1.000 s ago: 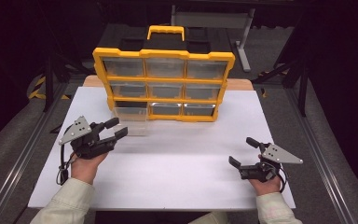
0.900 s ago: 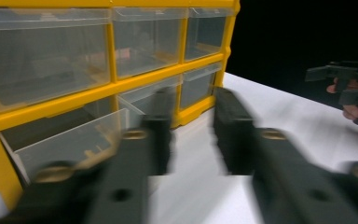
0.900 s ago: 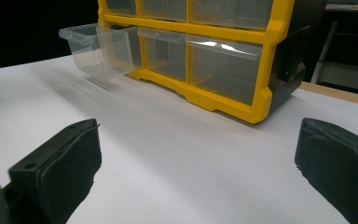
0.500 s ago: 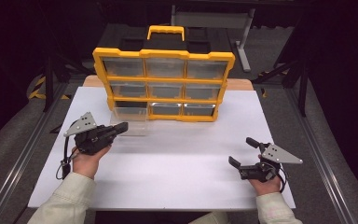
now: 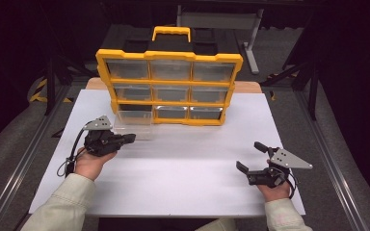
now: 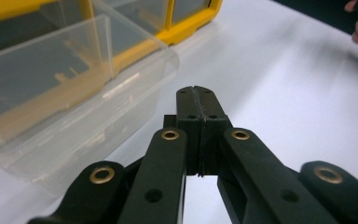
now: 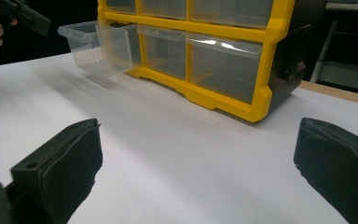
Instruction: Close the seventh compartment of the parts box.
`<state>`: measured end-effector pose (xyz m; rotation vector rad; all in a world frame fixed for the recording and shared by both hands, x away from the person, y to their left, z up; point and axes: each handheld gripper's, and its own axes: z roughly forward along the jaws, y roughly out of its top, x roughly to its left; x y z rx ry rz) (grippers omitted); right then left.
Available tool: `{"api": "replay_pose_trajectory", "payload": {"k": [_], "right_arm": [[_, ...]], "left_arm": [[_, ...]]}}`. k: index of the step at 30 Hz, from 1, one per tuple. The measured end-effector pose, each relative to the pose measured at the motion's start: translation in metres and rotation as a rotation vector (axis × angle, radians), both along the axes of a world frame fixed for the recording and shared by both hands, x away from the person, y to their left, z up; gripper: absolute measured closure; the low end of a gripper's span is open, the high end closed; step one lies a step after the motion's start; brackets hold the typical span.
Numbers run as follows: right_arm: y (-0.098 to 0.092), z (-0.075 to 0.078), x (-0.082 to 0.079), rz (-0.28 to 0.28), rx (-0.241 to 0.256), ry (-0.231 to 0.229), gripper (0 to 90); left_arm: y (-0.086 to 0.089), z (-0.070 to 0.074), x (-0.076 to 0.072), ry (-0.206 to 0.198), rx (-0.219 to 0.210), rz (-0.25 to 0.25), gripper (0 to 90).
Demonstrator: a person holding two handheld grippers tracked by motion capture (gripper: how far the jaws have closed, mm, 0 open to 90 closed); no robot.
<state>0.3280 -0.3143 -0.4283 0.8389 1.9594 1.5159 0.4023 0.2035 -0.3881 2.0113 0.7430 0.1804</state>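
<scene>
Right gripper (image 5: 250, 159) rests near the worktop's (image 5: 197, 159) near right corner, jaws spread wide, holding nothing. Left gripper (image 5: 130, 138) sits nearer the left edge, jaws pressed together and empty, tips just beside the clear drawer's (image 5: 134, 122) front. That drawer is pulled out of the bottom-left slot of the yellow organizer (image 5: 169, 86) at the far edge. Judgement: drawer opened; pushing it home or loading it remains.

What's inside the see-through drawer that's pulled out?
The pulled-out clear drawer looks empty: through its walls you see only the yellow organizer frame behind and the white table below. The shut left gripper beside it hides none of its inside.
</scene>
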Motion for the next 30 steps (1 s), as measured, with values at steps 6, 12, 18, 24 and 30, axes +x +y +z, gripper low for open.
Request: {"api": "replay_pose_trajectory", "payload": {"k": [6,12,18,24,30], "right_arm": [[0.000,0.000,0.000,0.000,0.000,0.002,1.5],[0.000,0.000,0.000,0.001,0.001,0.002,1.6],[0.000,0.000,0.000,0.001,0.001,0.003,1.7],[0.000,-0.001,0.000,0.002,0.003,0.006,1.9],[0.000,-0.001,0.001,0.005,0.004,0.007,2.1]], "left_arm": [[-0.003,-0.005,0.005,0.049,0.052,-0.009,89.6],[-0.006,-0.010,0.009,0.080,0.080,0.004,89.6],[-0.007,-0.015,0.016,0.102,0.108,0.028,89.6],[-0.008,-0.020,0.022,0.112,0.133,0.051,89.7],[-0.009,-0.023,0.027,0.128,0.143,0.093,89.7]]}}
